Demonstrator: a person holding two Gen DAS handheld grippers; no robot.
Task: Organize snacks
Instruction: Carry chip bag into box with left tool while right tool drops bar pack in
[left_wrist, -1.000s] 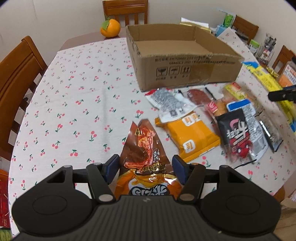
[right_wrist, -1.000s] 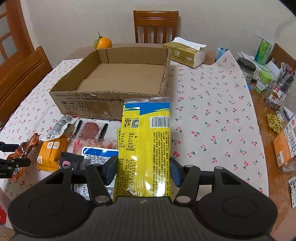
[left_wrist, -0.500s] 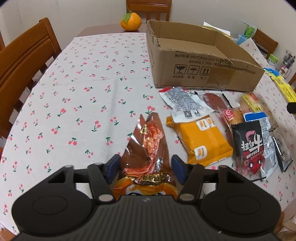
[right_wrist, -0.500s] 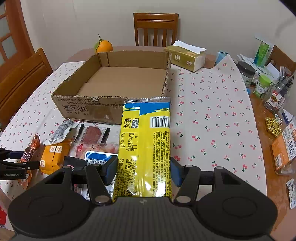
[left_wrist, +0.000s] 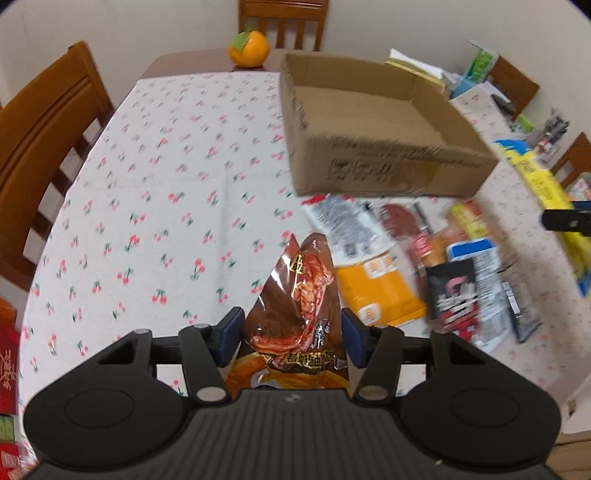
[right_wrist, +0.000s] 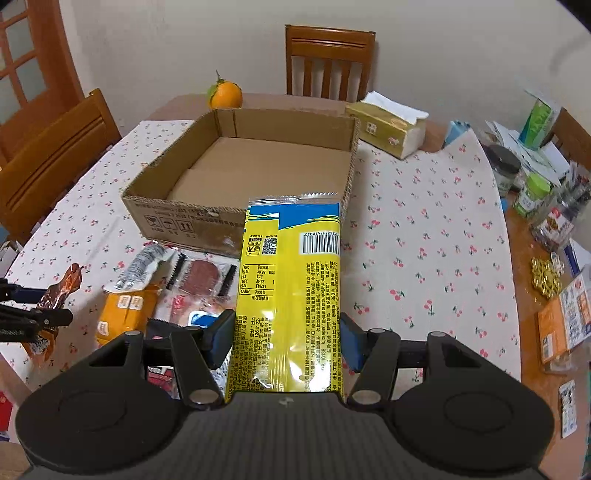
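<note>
The yellow packet (right_wrist: 288, 288) carries a barcode, QR codes and small print, with "126" and "360K" legible. The cardboard box (right_wrist: 177, 218) bears handling symbols; its printed line is unreadable.

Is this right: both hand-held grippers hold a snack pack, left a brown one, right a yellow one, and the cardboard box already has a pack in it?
One error: the cardboard box is empty, as the right wrist view shows. The rest stands: the left hand-held gripper holds the brown pack, the right hand-held gripper the yellow pack.
</note>
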